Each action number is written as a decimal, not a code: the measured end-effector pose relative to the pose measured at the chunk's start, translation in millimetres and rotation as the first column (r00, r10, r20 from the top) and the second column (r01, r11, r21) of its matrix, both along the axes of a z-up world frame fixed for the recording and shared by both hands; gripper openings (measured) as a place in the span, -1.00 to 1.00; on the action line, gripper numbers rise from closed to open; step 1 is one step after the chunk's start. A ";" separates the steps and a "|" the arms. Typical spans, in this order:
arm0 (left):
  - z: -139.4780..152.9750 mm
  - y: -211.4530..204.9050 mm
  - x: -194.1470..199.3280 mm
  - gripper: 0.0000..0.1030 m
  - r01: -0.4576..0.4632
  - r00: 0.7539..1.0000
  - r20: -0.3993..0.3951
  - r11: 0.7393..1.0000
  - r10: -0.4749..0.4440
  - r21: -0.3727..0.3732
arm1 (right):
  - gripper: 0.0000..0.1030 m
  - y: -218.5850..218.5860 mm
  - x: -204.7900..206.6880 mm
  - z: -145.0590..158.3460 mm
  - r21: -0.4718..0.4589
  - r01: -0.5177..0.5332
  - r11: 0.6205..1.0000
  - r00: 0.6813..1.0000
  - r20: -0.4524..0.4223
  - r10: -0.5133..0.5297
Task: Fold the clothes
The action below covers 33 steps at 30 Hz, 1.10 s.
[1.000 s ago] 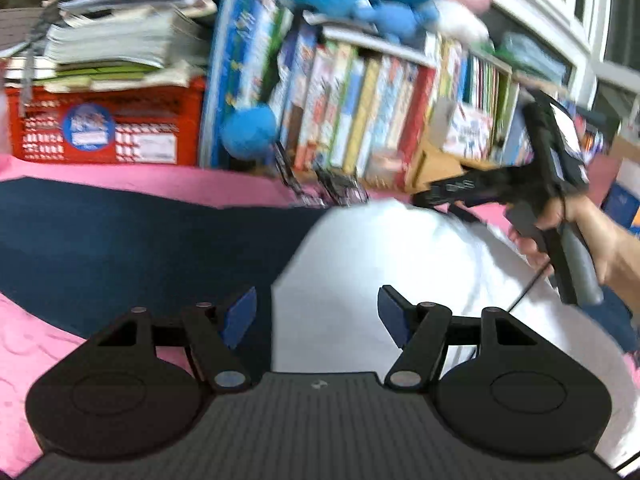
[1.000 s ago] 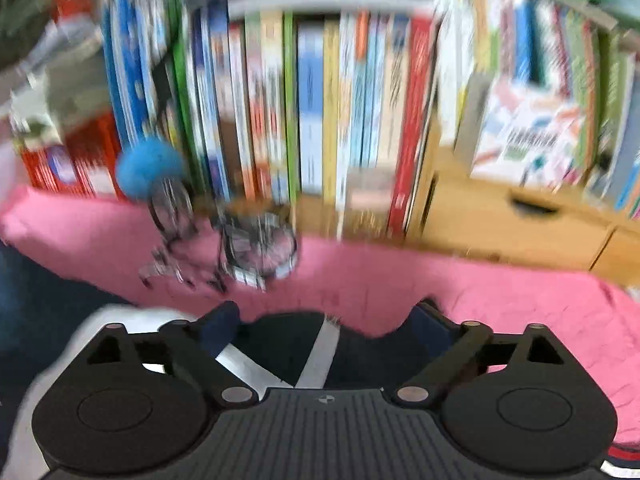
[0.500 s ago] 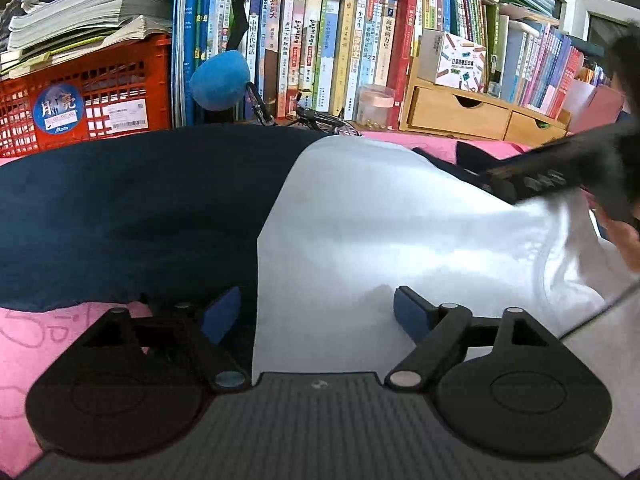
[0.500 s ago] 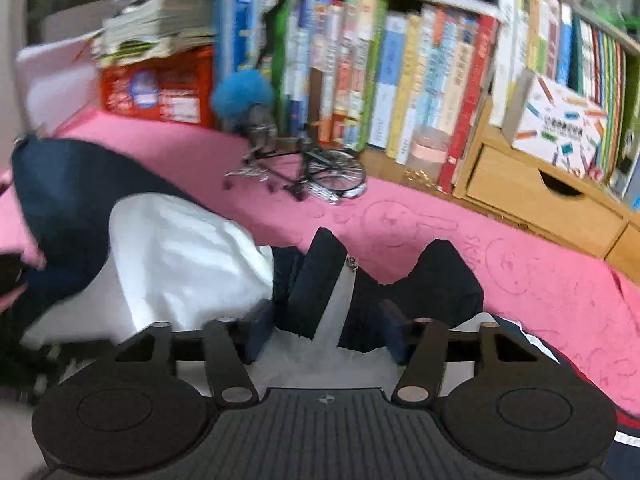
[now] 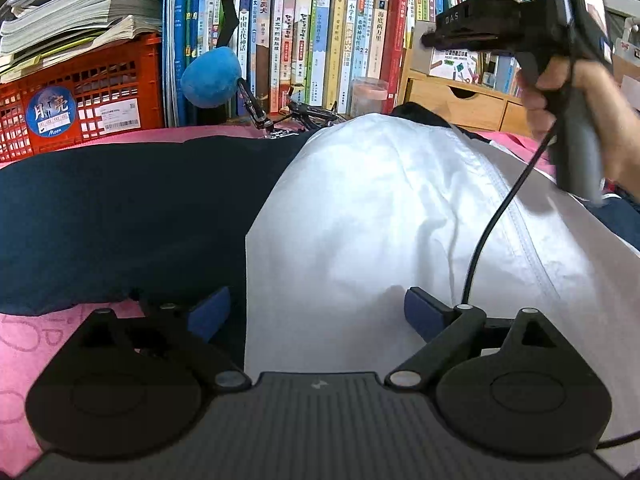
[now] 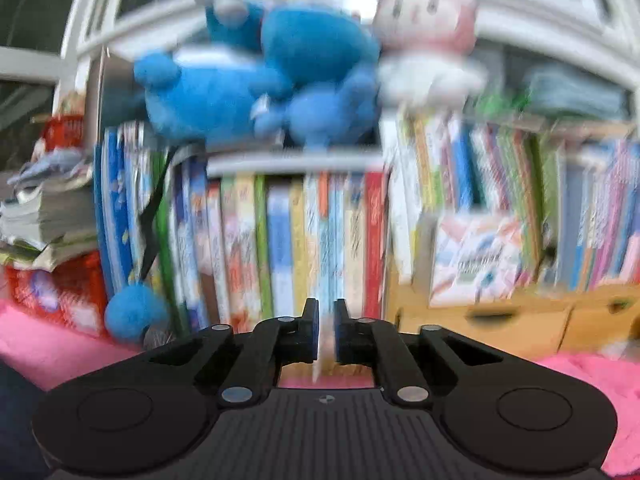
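Lying spread across the pink counter (image 5: 24,352), navy-and-white garment (image 5: 380,216). Straddling its near edge, left gripper (image 5: 316,312), jaws opening, gripping nothing. Hovering above, right gripper (image 6: 326,332), jaws clenched empty, probably repositioning for another fold.

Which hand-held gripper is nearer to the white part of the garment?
Left. The left hand-held gripper is low over the white part of the garment, jaws opening. The right hand-held gripper is raised above it, shut.

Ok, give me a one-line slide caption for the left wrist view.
Left claw opening over the navy and white garment on a pink cover, bookshelf behind.
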<state>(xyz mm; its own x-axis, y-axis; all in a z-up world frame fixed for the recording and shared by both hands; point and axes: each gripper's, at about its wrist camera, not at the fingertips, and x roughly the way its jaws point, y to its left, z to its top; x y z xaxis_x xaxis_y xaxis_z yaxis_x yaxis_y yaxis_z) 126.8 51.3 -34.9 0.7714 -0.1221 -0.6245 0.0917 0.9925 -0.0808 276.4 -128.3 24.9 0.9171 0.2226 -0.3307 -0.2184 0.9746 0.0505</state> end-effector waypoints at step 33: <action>-1.6 -24.3 -12.1 1.00 0.198 0.980 -0.019 0.980 -0.198 -0.012 | 1.00 -75.3 -160.7 -79.9 -0.229 -0.303 0.925 0.926 -0.301 0.229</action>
<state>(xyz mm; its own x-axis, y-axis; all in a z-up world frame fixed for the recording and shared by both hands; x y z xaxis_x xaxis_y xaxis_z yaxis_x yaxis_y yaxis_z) 114.7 27.0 -36.5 0.7188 -0.2769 -0.6377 0.2842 0.9542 -0.0939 115.7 -203.6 -55.0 0.7067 0.3153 -0.6334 -0.4863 0.8667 -0.1112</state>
